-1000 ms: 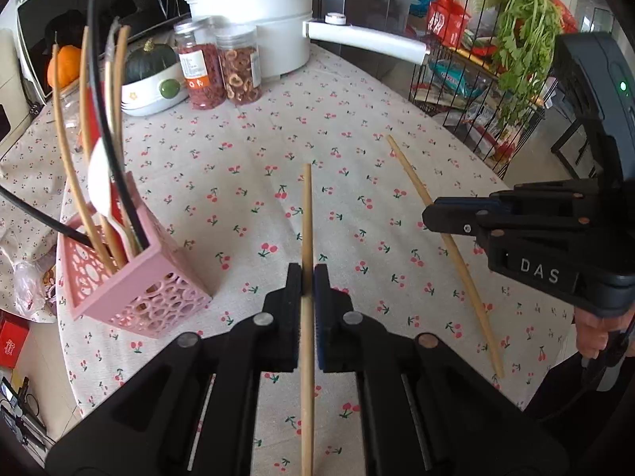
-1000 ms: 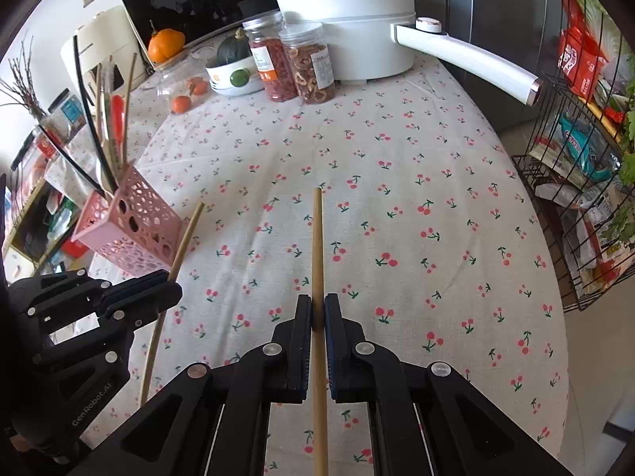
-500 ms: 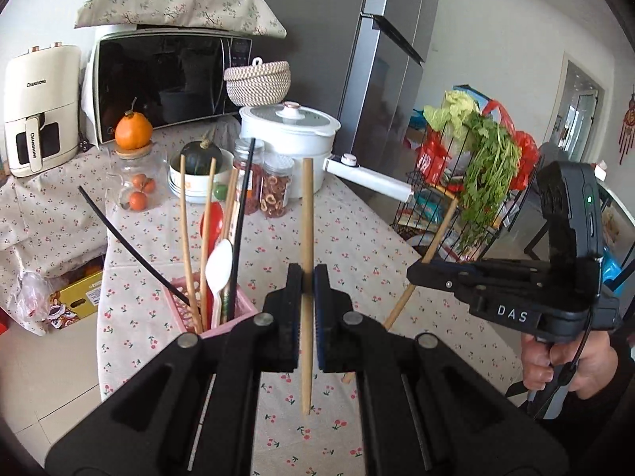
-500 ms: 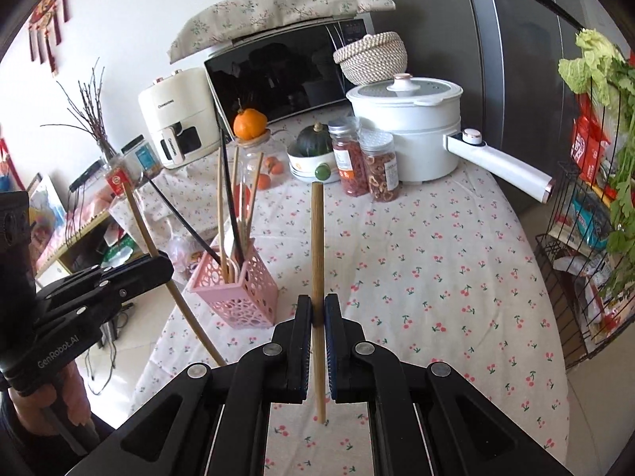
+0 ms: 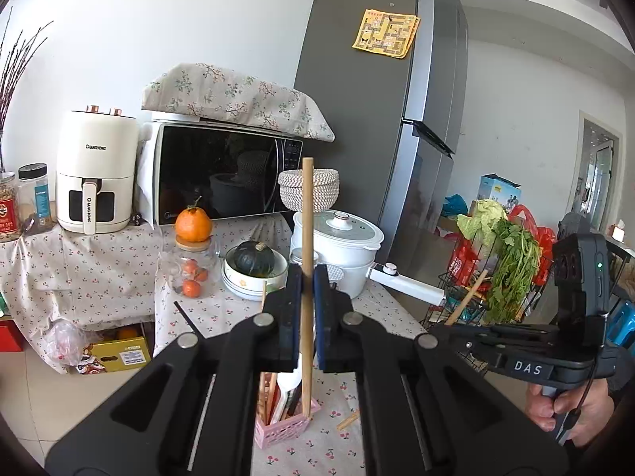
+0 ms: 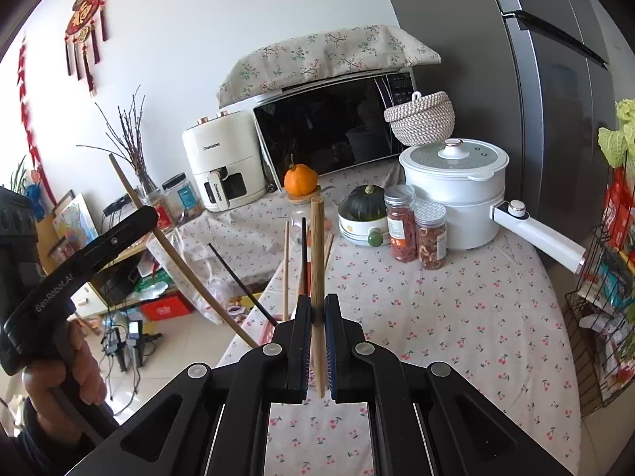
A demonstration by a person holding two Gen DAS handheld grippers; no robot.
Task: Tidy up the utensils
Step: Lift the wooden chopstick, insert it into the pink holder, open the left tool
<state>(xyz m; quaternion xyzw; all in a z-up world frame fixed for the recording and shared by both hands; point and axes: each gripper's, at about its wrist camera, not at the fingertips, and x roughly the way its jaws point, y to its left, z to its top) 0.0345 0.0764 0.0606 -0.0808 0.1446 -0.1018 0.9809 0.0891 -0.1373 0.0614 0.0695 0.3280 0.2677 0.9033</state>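
Observation:
My left gripper (image 5: 306, 277) is shut on a wooden chopstick (image 5: 306, 206) that stands upright. Its lower end reaches the rim of the pink holder (image 5: 283, 430), which has several utensils in it. My right gripper (image 6: 316, 305) is shut on a second wooden chopstick (image 6: 316, 246), also near upright, above the tablecloth. In the left wrist view the right gripper (image 5: 434, 329) hangs to the right with its chopstick (image 5: 468, 297) slanting down toward the holder. From the right wrist view, the left gripper (image 6: 149, 214) is at left and the holder (image 6: 266, 331) is mostly hidden behind my jaws.
A white pot (image 6: 456, 194) with a long handle (image 6: 535, 234), two spice jars (image 6: 416, 230), a bowl with a squash (image 6: 363, 214) and a glass jar topped by an orange (image 5: 193, 254) stand at the table's back. A wire rack of greens (image 5: 504, 269) is at right.
Both grippers have risen off the table and tipped up, lifting their chopsticks from lying flat to upright. The left one's stick now sits over the pink holder.

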